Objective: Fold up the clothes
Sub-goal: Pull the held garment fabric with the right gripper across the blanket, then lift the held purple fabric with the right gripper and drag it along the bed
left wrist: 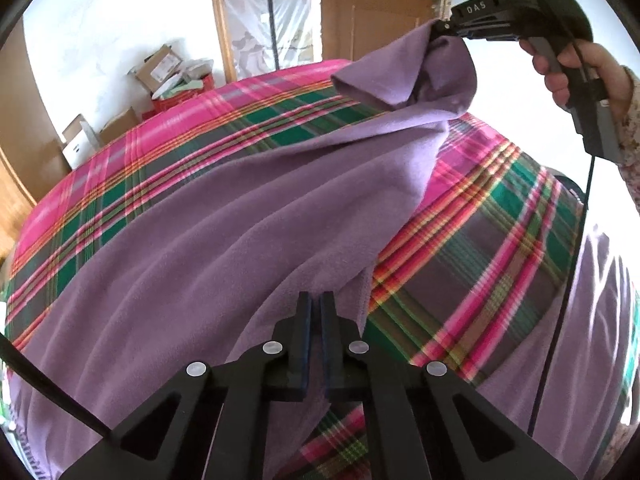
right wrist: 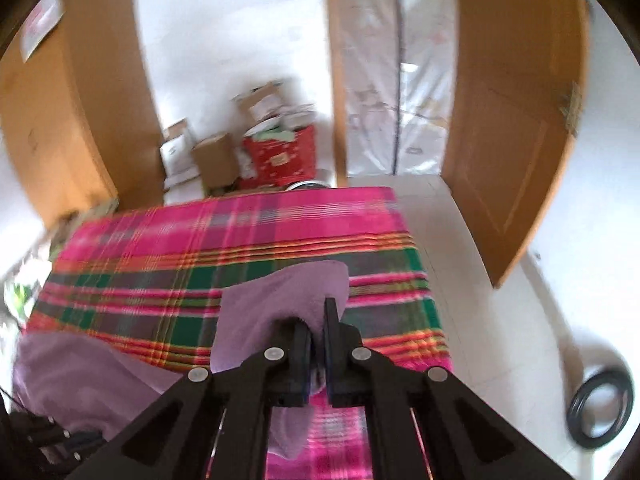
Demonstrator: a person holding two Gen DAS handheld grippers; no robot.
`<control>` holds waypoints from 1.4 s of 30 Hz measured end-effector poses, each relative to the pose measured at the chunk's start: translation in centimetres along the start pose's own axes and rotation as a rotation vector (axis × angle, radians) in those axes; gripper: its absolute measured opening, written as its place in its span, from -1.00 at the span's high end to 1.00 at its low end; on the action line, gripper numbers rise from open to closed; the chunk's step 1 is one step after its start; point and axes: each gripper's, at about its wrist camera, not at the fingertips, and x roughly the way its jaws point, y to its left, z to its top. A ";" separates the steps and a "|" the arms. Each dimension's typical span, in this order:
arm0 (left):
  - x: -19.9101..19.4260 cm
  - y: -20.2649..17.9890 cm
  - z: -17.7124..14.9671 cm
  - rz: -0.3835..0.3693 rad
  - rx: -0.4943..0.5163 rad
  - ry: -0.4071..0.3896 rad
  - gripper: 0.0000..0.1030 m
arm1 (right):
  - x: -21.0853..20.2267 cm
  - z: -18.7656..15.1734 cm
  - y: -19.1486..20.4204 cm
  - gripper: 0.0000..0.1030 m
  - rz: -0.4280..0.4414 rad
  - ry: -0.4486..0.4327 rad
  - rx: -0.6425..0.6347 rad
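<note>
Plaid bedspread (left wrist: 460,248) under one purple garment (left wrist: 224,232), both tools, left tool (left wrist: 316,300) and right tool (right wrist: 318,320), clamped on it

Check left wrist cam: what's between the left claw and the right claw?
Only the purple garment: in the left wrist view it runs from the left claw up to the right claw, draped over the plaid cloth.

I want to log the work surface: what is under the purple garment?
A pink-and-green plaid cloth shows around the purple garment and runs under it. Whatever that cloth covers is hidden.
</note>
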 end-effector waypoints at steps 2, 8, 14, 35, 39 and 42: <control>-0.6 0.1 -0.1 -0.011 -0.004 -0.008 0.92 | -1.0 -0.2 -1.5 0.90 -0.016 -0.015 0.035; -2.9 0.9 -0.1 -0.044 -0.033 -0.061 0.92 | -2.6 -0.4 -4.5 0.90 -0.064 -0.034 0.089; -4.7 2.4 -0.7 -0.057 -0.058 -0.080 0.99 | 1.1 0.2 -5.9 0.90 -0.115 0.057 0.139; -0.6 -2.2 -0.2 -0.126 0.082 0.006 0.87 | 9.9 1.3 -9.3 0.80 0.081 0.096 0.316; 0.7 -2.3 -0.1 -0.101 0.090 0.046 0.87 | 9.9 0.2 -12.1 0.74 0.215 0.117 0.515; 1.0 -1.7 0.0 -0.075 0.059 0.049 0.87 | 9.4 0.5 -12.4 0.69 0.202 0.112 0.484</control>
